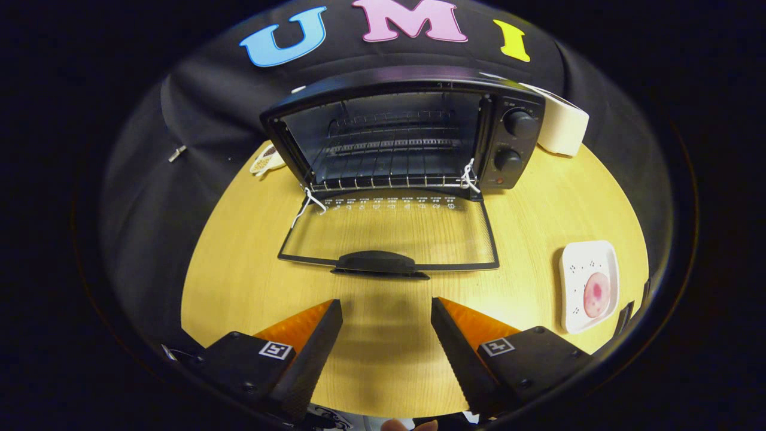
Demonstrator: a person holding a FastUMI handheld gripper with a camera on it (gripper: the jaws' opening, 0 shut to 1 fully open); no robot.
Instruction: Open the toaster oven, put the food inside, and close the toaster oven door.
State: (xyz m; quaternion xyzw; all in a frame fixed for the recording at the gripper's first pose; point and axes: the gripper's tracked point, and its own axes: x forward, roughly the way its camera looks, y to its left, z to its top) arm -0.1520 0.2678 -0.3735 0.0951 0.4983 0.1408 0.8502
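Your hand-held gripper (386, 311) sits nearest, its two fingers spread wide apart with nothing between them but bare wooden surface (239, 269). Just ahead of the fingertips lies the door handle (378, 263) of the toaster oven (407, 134), close to them but not touching.

You have the toaster oven facing you squarely: its mouth points straight back along your fingers, and its long axis runs crosswise, left to right. The glass door (389, 230) is swung fully down and lies flat on the surface, hinged along the oven's lower front edge, handle toward you. Inside the cavity you can see the wire rack (389, 179), level, with white string tied at its two front corners. Two knobs (519, 123) stand one above the other on the panel at the oven's right side.

Off to the right of your right finger, well apart from the oven, a white square plate (577, 263) rests on the surface with a round pink piece of food (596, 294) on it.

Behind the oven's right side stands a white roll-like object (565, 129); behind its left corner, a small pale item (266, 158) that you cannot make out.
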